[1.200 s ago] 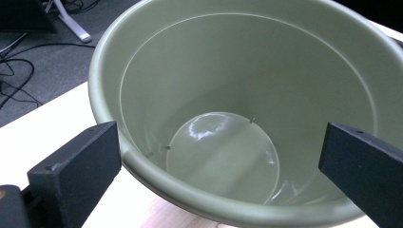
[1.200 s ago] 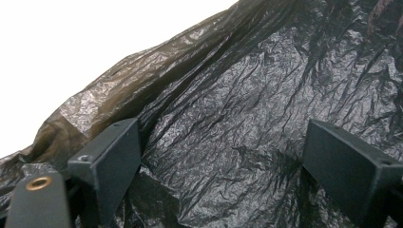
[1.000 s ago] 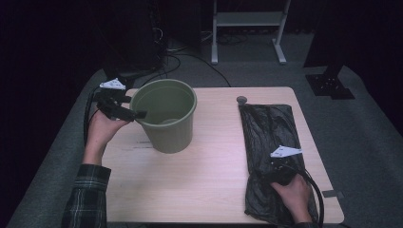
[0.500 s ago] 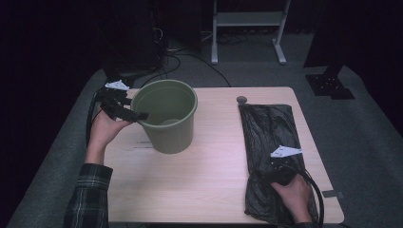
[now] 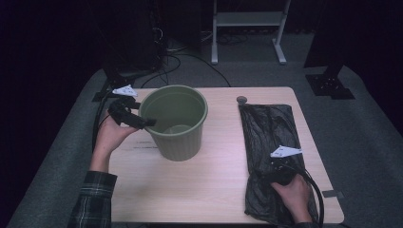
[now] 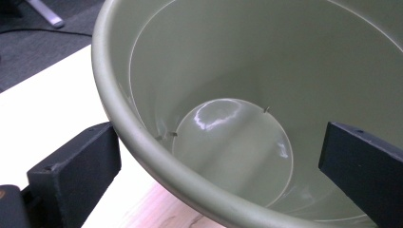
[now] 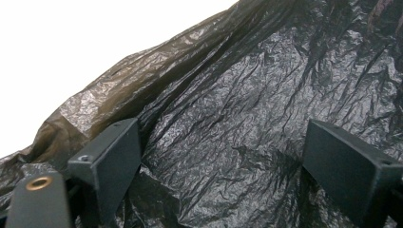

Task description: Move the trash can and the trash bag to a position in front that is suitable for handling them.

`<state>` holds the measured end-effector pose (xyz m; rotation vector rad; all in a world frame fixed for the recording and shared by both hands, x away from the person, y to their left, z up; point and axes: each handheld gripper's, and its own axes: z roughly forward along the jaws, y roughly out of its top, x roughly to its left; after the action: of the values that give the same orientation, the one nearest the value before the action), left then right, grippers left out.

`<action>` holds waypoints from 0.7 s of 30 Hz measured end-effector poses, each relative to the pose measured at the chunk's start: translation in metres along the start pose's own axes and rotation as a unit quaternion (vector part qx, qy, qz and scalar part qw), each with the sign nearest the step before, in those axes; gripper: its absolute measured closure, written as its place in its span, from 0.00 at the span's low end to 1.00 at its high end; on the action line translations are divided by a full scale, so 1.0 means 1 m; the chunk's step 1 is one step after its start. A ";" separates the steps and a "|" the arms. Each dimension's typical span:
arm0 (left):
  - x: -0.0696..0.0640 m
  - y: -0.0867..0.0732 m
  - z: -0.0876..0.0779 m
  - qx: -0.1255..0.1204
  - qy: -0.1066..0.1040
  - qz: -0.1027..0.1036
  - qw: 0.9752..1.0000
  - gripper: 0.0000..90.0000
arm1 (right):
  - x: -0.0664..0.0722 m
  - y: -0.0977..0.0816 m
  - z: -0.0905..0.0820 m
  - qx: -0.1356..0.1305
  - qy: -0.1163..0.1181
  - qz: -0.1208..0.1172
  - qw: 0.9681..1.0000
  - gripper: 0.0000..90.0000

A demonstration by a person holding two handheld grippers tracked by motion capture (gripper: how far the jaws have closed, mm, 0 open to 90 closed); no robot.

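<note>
Bin [image 5: 174, 122], olive green, upright, empty, standing left of centre on the pale wooden surface [image 5: 214, 175]. Glossy round floor visible in the left gripper view [image 6: 233, 147], nothing inside. Rim [image 6: 142, 142] passing between the spread jaws of the left gripper [image 5: 142, 121]: one jaw outside the wall, the other over the inside, no pad pressing yet. Straddling, not pinching.

Change over the last second: left hand [image 5: 111, 135] shifted slightly toward the far side and closer in along the bin's left rim, a touch lower. Compared with the earlier high views, jaws now sit deeper over the lip. Bin itself unmoved. Reads as lining up for a rim grip, probably to steady or hold the bin.

Black plastic bag [image 5: 271, 142] lying flat and crumpled along the right side of the surface, well apart from the bin. Right gripper [image 5: 280, 168] resting on its near end, unchanged from the earlier views, right hand [image 5: 294, 197] behind it. Jaws wide apart in the right gripper view, wrinkled film [image 7: 228, 133] between and beneath, not caught.

Small dark round object [image 5: 242, 99] just beyond the bag's far end; identity unclear.

Likely next: close on rim, then gather bag. Lining not yet begun.
</note>
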<state>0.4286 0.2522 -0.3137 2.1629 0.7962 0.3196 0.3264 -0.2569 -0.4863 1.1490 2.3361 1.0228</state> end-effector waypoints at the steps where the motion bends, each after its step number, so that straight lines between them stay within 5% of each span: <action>1: -0.002 0.000 0.001 -0.001 -0.004 0.001 1.000 0.00 | 0.000 0.000 0.000 0.000 0.000 0.000 1.000 0.13; 21: -0.051 0.001 0.006 -0.002 -0.056 0.043 0.998 0.00 | 0.000 0.000 0.000 0.000 -0.003 0.004 1.000 0.13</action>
<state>0.3928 0.2159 -0.3155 2.1941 0.6409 0.2419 0.3259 -0.2568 -0.4863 1.1602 2.3282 1.0198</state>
